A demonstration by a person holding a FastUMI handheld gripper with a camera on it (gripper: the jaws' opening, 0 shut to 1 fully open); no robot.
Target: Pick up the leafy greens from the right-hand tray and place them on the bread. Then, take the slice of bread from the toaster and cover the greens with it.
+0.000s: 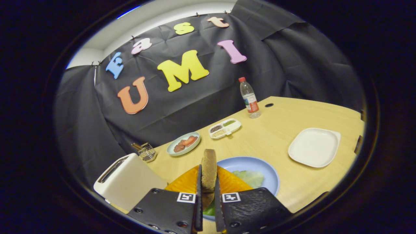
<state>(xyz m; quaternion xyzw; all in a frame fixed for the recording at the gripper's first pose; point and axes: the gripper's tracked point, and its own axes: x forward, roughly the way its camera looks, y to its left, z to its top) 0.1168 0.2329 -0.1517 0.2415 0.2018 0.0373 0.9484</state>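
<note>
The gripper (pixel 208 182) is clamping the bread slice (pixel 208 169) upright between its fingers, hovering over the greens (pixel 250 177) on the blue plate (pixel 266 172).

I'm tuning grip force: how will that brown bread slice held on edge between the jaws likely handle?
The brown bread slice stands upright without sagging, so it is probably fairly stiff. Its porous crumb suggests it is light and could dent or crumble under a hard squeeze. The gripper pinches only its lower part, so it might pivot.

Black cloth wall (pixel 208 97), wooden table (pixel 279 143), perhaps a white wall (pixel 169 14) above
</note>
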